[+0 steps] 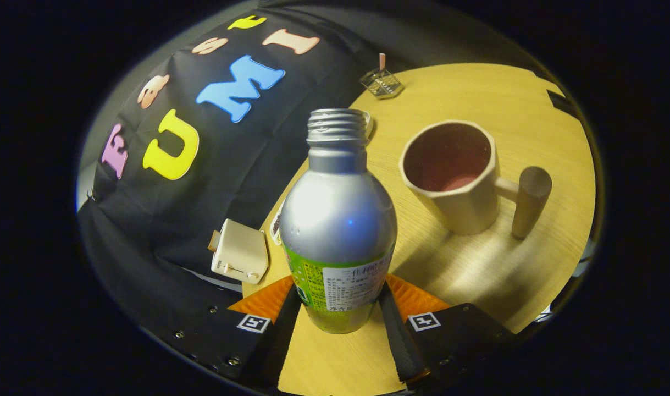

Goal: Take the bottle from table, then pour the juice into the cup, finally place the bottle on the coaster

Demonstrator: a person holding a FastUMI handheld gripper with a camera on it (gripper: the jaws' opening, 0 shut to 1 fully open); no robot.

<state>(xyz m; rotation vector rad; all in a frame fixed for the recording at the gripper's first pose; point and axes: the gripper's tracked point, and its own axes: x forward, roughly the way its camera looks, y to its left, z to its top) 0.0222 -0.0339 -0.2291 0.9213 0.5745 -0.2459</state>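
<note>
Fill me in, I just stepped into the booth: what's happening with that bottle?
The hand-held gripper is clamped on an uncapped silver bottle, both fingers pressing its labelled lower part, tilted over the wooden table. The beige cup with a wooden handle stands beyond it. No juice is flowing.

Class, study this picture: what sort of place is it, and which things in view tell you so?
Probably a staged recording booth, not a real kitchen: a round wooden table set against a black cloth wall, with only a cup and an uncapped bottle clamped between the gripper fingers.
</note>
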